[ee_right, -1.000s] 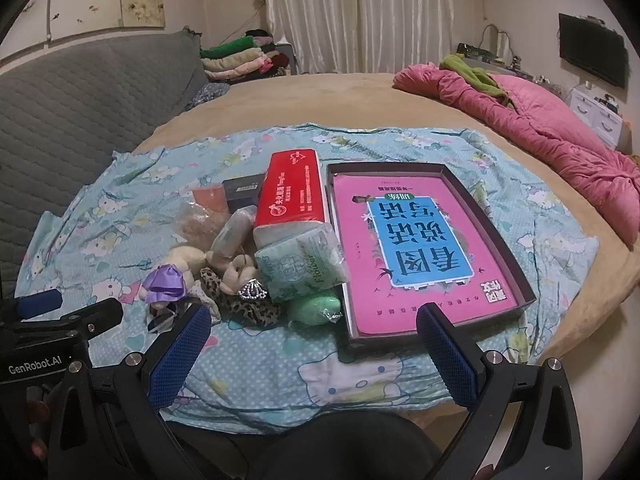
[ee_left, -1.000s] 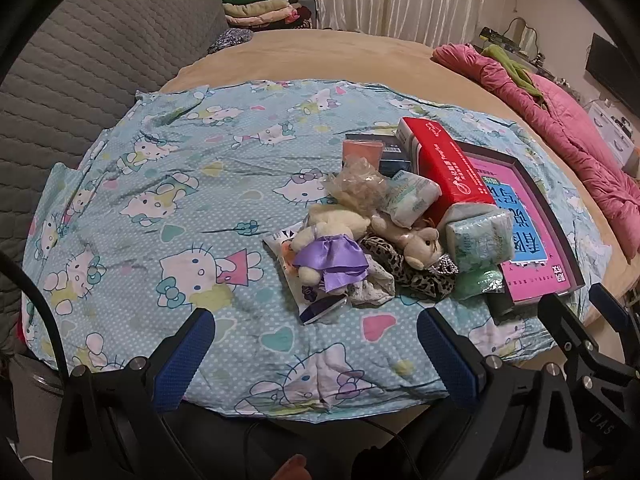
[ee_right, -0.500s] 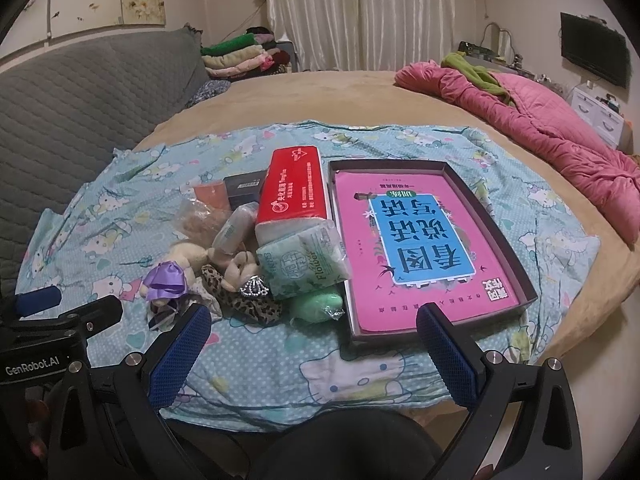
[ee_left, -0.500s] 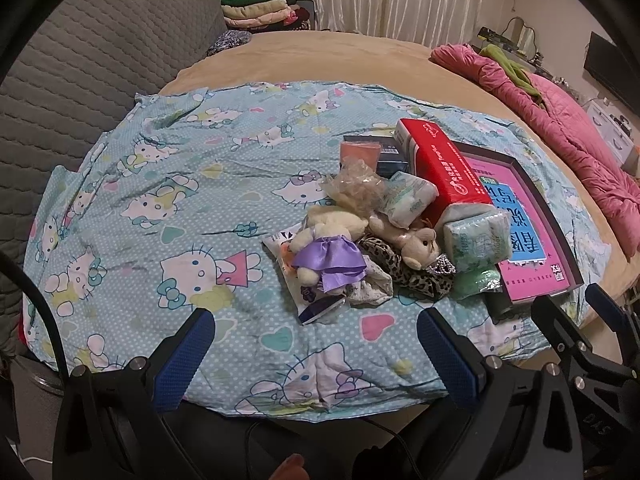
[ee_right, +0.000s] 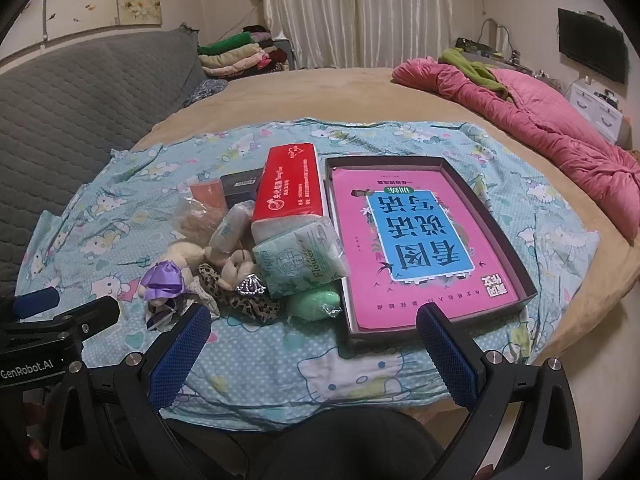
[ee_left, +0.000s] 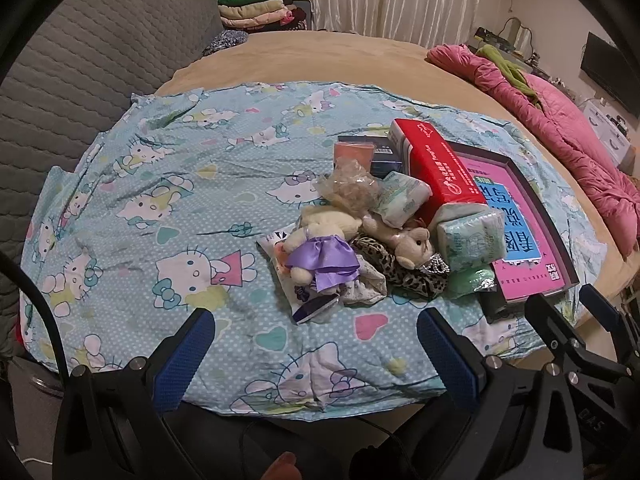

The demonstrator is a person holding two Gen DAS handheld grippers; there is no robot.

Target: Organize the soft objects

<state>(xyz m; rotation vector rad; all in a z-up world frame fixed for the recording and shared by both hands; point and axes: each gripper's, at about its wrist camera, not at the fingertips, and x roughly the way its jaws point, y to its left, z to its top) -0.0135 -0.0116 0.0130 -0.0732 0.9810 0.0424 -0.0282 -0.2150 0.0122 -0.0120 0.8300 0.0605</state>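
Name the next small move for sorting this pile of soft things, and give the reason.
Probably ease the left gripper forward and down toward the cream plush doll in the purple satin dress. Both grippers hang open and empty short of the pile, and that doll lies at its near left edge, uncovered, while the open dark box with the pink book waits beside it.

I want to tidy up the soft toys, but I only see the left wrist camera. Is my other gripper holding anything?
Observer: No. The right gripper is open, and there is nothing between its pads.
Operator: Is anything lying in the box besides the book?
Observer: No. The box holds only the pink book, which covers nearly the whole floor of the box.
Operator: What does the green and white tissue pack say?
Observer: The tissue pack has the word "Flower" printed on the side facing the right camera.
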